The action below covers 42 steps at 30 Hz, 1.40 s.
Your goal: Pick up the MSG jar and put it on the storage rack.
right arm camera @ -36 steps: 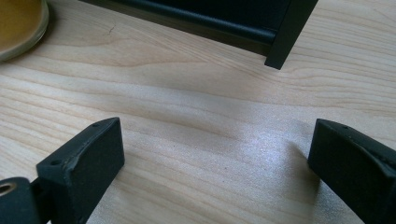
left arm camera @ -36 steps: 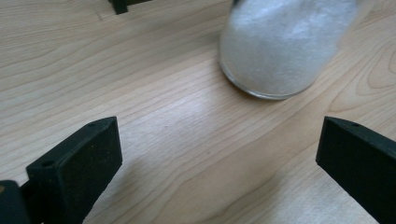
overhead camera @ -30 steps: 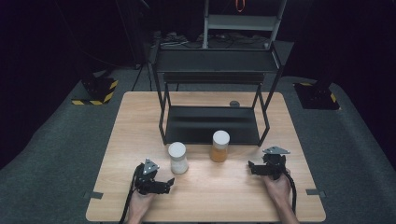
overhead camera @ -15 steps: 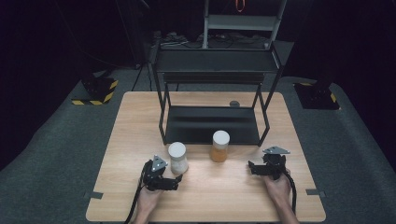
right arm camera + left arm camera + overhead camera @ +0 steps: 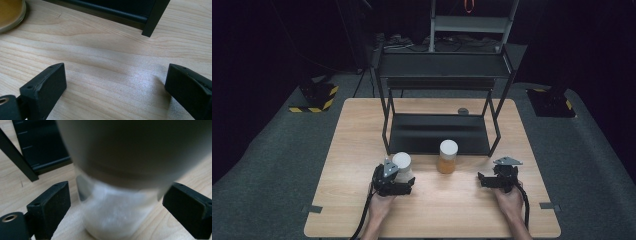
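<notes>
The white-filled jar (image 5: 402,166) stands upright on the wooden table (image 5: 337,200), near the front edge on the left side, just in front of the left front leg of the black metal rack (image 5: 439,95). It has a pale lid and a clear wall with white powder or grains inside. In the left gripper view the jar (image 5: 120,217) sits squarely between the two black jaws, very close to the camera and blurred at the top. There is a visible gap of bare wood on each side, so the jaws stand spread around the jar and do not touch it.

The left gripper (image 5: 398,181) lies low on the table with the person's left hand (image 5: 379,205) behind it, its cable trailing off toward the front edge.

Just to the right of that jar, a little apart, stands the amber jar (image 5: 447,156), also upright with a pale lid, directly in front of the rack's lower shelf. Its base shows at the top left corner of the right gripper view (image 5: 10,13).

The right gripper (image 5: 486,181) rests near the table's front right, well apart from both jars, held by the right hand (image 5: 509,202). Its jaws are wide apart over bare wood, with nothing between them. Ahead of it are the rack's right front leg and the edge of the lower shelf.

A small dark round object (image 5: 463,111) lies on the table behind the rack, too small to identify.
</notes>
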Each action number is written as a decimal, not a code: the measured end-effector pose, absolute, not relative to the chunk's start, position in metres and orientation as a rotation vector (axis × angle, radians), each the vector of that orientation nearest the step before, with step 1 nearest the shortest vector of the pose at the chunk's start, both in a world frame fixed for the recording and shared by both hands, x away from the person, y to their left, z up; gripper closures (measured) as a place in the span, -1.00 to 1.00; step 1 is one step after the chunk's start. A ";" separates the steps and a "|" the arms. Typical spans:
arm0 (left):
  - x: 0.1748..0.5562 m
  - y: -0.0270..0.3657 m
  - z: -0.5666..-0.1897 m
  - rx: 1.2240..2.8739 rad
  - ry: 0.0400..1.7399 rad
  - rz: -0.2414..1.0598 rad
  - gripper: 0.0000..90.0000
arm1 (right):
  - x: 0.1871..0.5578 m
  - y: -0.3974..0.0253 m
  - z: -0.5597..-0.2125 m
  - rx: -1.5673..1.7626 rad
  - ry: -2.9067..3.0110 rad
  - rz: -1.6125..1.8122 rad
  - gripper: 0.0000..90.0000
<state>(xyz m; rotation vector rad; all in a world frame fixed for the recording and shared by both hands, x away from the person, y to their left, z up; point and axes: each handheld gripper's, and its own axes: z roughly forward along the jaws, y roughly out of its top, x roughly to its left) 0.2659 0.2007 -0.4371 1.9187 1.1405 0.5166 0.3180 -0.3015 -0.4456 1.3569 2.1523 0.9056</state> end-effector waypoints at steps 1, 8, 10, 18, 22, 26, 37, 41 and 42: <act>0.267 0.199 -0.437 1.915 1.142 0.520 -0.80 | 0.318 -0.302 -0.446 1.357 2.152 0.906 -0.93; 0.269 0.192 -0.436 1.900 1.150 0.544 -0.71 | 0.318 -0.302 -0.446 1.357 2.152 0.906 -0.93; 0.269 0.192 -0.436 1.898 1.152 0.546 -0.69 | 0.318 -0.302 -0.446 1.357 2.152 0.906 -0.93; 0.271 0.192 -0.438 1.886 1.166 0.554 -0.46 | 0.318 -0.302 -0.446 1.356 2.152 0.906 -0.93; 0.271 0.192 -0.439 1.878 1.162 0.549 -0.37 | 0.318 -0.302 -0.446 1.357 2.152 0.906 -0.93; 0.272 0.193 -0.439 1.880 1.159 0.548 -0.35 | 0.318 -0.302 -0.446 1.357 2.152 0.906 -0.93; 0.269 0.191 -0.441 1.878 1.144 0.571 -0.34 | 0.318 -0.302 -0.446 1.357 2.152 0.906 -0.93; 0.269 0.192 -0.440 1.883 1.145 0.568 -0.33 | 0.318 -0.302 -0.446 1.357 2.152 0.906 -0.93; 0.269 0.191 -0.439 1.885 1.145 0.571 -0.33 | 0.318 -0.302 -0.446 1.356 2.152 0.906 -0.93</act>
